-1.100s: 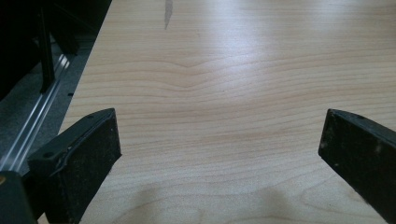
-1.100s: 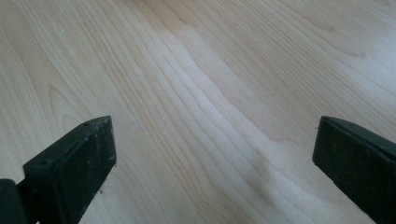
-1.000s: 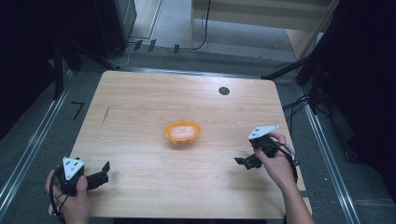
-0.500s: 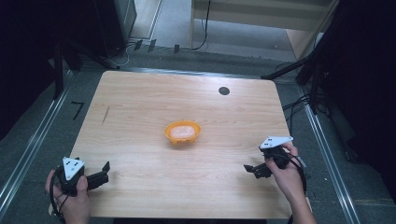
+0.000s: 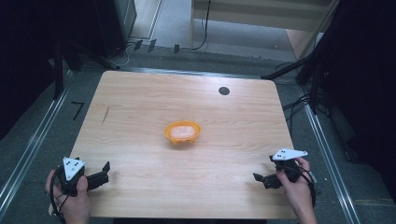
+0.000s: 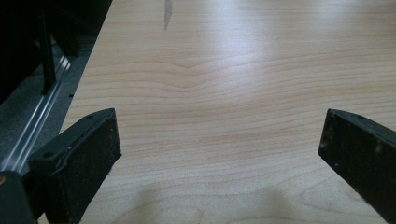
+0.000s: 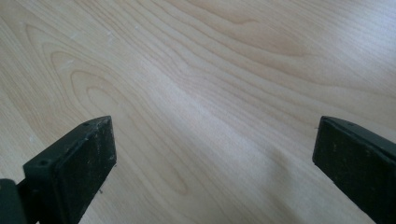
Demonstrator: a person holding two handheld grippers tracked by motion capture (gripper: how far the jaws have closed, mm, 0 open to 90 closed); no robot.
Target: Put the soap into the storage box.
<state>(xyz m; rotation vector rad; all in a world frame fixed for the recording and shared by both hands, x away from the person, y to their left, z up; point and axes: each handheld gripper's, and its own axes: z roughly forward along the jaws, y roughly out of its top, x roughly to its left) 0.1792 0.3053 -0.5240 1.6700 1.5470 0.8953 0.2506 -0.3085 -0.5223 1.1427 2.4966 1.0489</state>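
bowl (image 5: pixel 182 131): orange | table (image 5: pixel 140 107): pale wood grain | hand-held gripper jaws: black

High view overhead, facing forward-down; claw views close, sharing table (image 5: pixel 140 107).

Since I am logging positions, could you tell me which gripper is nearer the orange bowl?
Roughly level; the left gripper looks marginally nearer. It sits near-left of the orange bowl, the right gripper near-right; both apart.
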